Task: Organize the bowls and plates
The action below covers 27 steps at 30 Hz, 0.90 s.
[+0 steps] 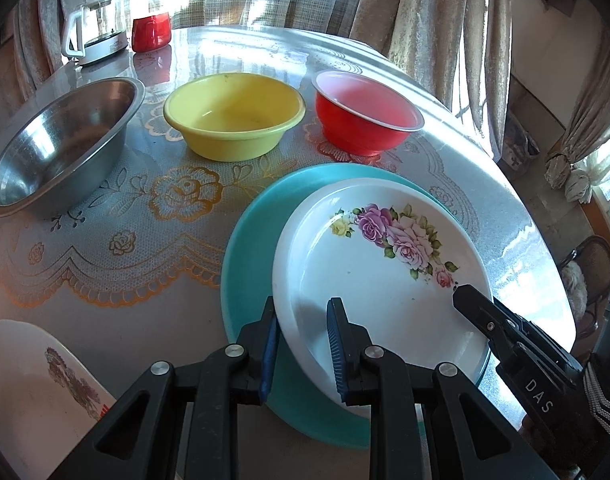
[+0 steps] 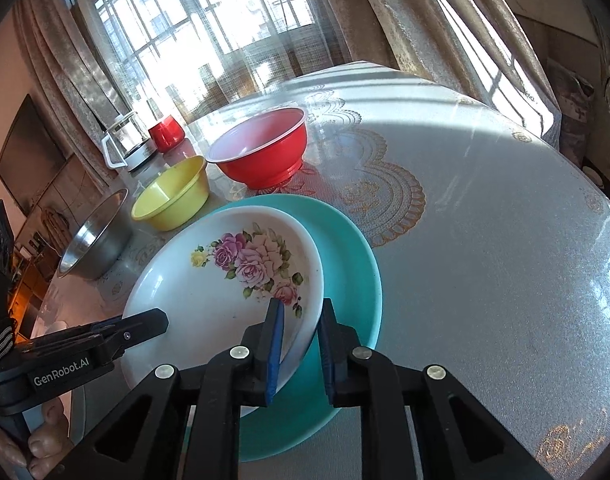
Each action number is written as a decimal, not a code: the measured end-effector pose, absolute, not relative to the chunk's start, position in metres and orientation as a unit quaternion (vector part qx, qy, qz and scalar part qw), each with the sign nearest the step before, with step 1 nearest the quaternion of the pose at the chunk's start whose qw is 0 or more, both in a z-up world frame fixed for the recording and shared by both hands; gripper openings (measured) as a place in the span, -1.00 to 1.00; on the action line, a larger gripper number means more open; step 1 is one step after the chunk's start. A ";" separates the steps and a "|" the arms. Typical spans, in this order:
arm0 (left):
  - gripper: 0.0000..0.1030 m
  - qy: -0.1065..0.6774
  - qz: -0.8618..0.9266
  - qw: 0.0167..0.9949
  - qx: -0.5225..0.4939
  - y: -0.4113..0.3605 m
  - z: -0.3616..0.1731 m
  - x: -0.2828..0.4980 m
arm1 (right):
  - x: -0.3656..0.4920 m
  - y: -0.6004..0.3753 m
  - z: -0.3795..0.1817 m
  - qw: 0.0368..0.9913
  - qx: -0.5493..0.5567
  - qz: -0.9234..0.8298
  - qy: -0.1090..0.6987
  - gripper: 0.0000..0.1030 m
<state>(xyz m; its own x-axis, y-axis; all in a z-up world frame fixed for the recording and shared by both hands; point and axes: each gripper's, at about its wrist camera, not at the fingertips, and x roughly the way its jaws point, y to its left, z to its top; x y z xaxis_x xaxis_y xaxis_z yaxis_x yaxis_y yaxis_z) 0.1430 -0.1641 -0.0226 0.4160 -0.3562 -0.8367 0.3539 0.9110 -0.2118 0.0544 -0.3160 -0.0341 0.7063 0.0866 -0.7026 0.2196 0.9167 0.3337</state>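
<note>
The white floral plate (image 1: 377,280) lies on top of the teal plate (image 1: 249,248), shifted toward one side so a broad crescent of teal shows past it. Both sit on the surface (image 1: 145,280), which is covered with a lace-patterned cloth.

The left hand-held gripper (image 1: 303,344) is clamped on the near rim of the floral plate – one blue pad outside the rim, the other inside the well. The right hand-held gripper (image 2: 301,344) pinches the opposite side of the same rim, its jaws drawn together with the plate's edge between the blue pads. In each wrist view the other gripper's black finger reaches onto the plate from the side.

Behind the plates stand three bowls in a row – a steel bowl (image 1: 61,144), a yellow bowl (image 1: 233,114) and a red bowl (image 1: 365,114) with a pale inside. They stand apart from one another and from the plates. Farther back are a glass kettle (image 1: 99,28) and a red cup (image 1: 151,31), near the curtains (image 1: 445,20). A second patterned plate (image 1: 33,392) shows at the near left corner of the left wrist view.
</note>
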 end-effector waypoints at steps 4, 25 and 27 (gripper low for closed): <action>-0.55 0.497 -0.211 0.842 0.003 -0.162 -0.022 0.140 | 0.053 -0.315 -0.036 0.901 0.203 -0.032 0.383 -0.65; -0.41 0.461 -0.204 0.864 0.003 -0.142 -0.008 0.112 | 0.049 -0.300 -0.032 0.904 0.185 -0.037 0.384 -0.27; -0.38 0.451 -0.204 0.869 0.007 -0.139 -0.005 0.105 | 0.047 -0.300 -0.032 0.903 0.188 -0.038 0.384 -0.23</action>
